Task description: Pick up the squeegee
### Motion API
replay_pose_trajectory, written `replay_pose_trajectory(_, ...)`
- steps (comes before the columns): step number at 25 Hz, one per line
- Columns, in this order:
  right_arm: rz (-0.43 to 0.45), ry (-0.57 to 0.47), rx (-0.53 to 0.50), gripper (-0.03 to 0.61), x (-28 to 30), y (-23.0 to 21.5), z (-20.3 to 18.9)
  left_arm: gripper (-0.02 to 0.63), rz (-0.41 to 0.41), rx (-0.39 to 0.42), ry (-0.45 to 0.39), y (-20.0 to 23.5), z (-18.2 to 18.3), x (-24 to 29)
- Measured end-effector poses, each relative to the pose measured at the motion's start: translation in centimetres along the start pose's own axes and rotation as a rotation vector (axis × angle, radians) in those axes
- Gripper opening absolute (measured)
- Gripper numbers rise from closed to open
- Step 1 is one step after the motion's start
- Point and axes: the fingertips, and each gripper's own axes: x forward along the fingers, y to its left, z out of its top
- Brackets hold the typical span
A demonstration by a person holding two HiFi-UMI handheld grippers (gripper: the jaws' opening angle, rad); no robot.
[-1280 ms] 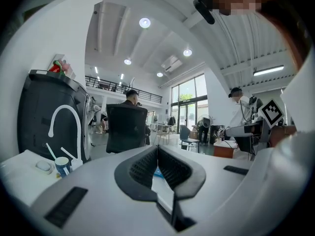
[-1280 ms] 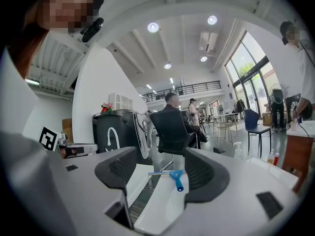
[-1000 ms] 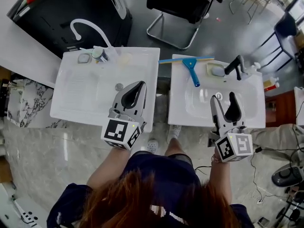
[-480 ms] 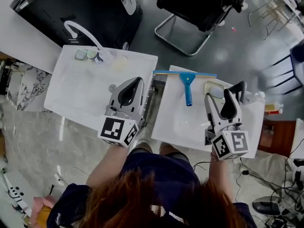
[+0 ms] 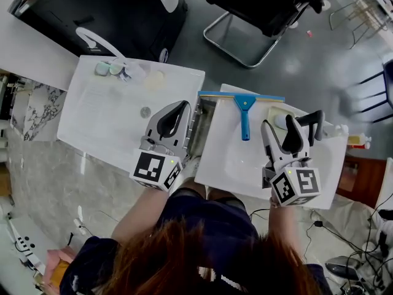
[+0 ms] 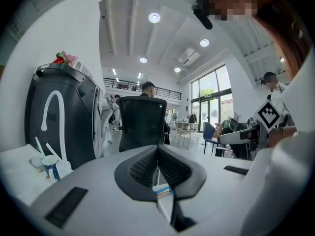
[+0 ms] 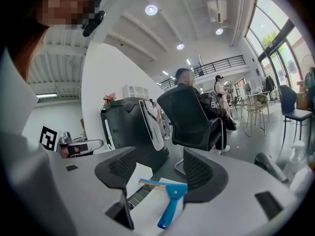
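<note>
Head view: the blue squeegee (image 5: 245, 117) lies flat at the far edge of the right sink (image 5: 224, 158), blade along that edge and handle pointing toward the person, just ahead of the right tongs (image 5: 279, 125); the left tongs (image 5: 175, 110) hang over the left sink's (image 5: 104, 118) near right corner. Left gripper view: those tongs are pressed together on nothing. Right gripper view: the tongs stand wide with the squeegee framed between them, untouched — likely light, stiff plastic with a soft blade, so grip the narrow handle.
</note>
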Motion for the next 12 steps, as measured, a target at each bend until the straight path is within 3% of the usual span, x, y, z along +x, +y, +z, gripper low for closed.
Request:
replay_pose_trajectory(6,-0.044,0.095,0.054,0.310,2.7,-1.2,-2.7,0.020,-0.061,0.005,0.032,0.2,-0.7,2.3)
replay_pose_trajectory(12,-0.064,0.223,0.061,0.310,7.2,-3.1,-8.0,0.020,-0.101,0.004,0.062,0.3,-2.4,4.6)
